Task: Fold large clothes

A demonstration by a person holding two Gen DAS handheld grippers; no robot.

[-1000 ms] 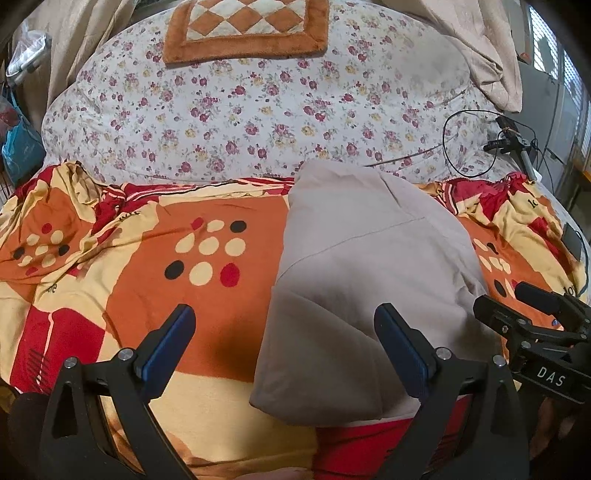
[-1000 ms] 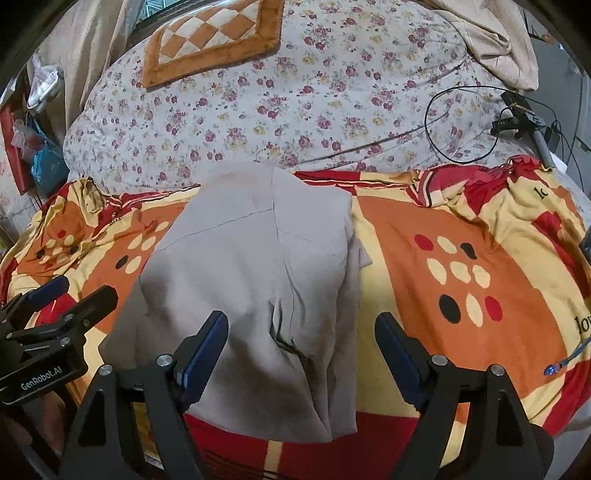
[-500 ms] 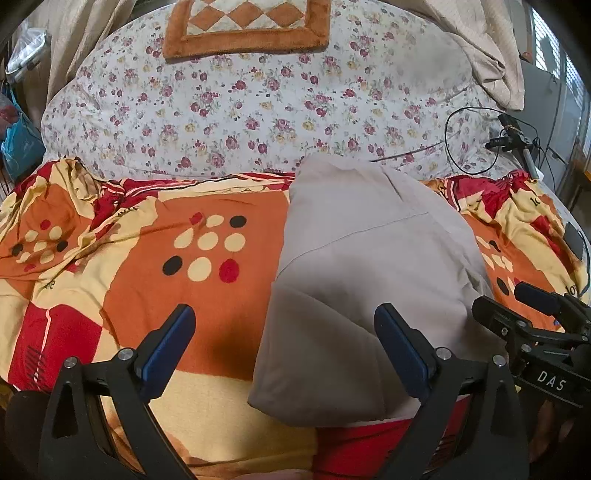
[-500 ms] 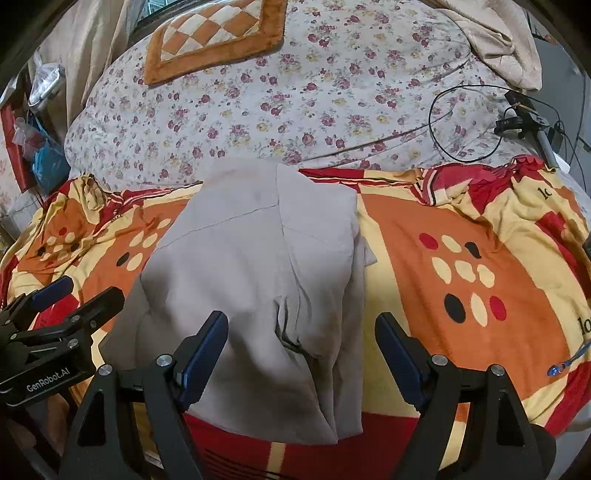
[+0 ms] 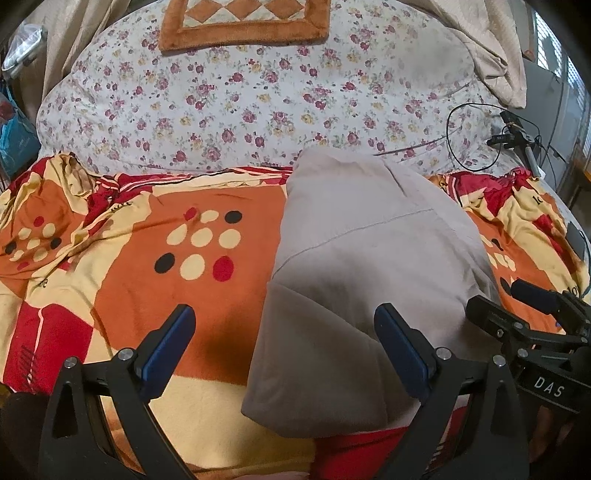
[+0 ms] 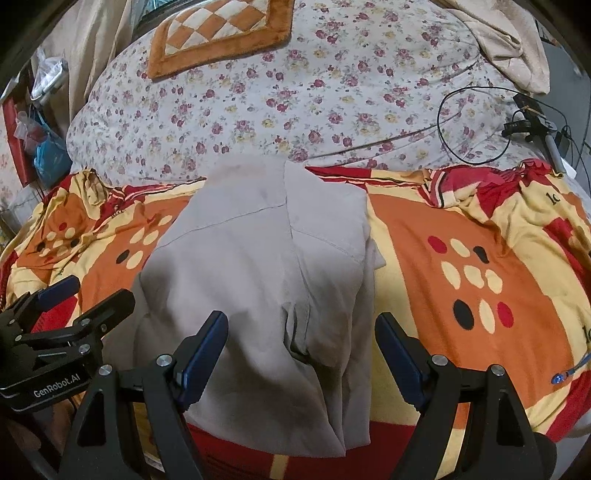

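The folded beige garment (image 6: 258, 288) lies flat on the orange, red and cream patterned blanket (image 6: 461, 229), its near edge toward me and its far end at twelve o'clock touching the floral duvet (image 6: 295, 92). In my right view it fills the centre; in my left view the garment (image 5: 362, 266) sits toward three o'clock. My right gripper (image 6: 301, 347) hangs above its near half, jaws spread wide, grasping nothing. My left gripper (image 5: 284, 343) is likewise released, one blue pad over bare blanket (image 5: 147, 280), the other over the cloth's edge. A checkered orange cushion (image 6: 221, 33) rests at eleven o'clock on the duvet. A black cable (image 6: 476, 122) loops at two o'clock.
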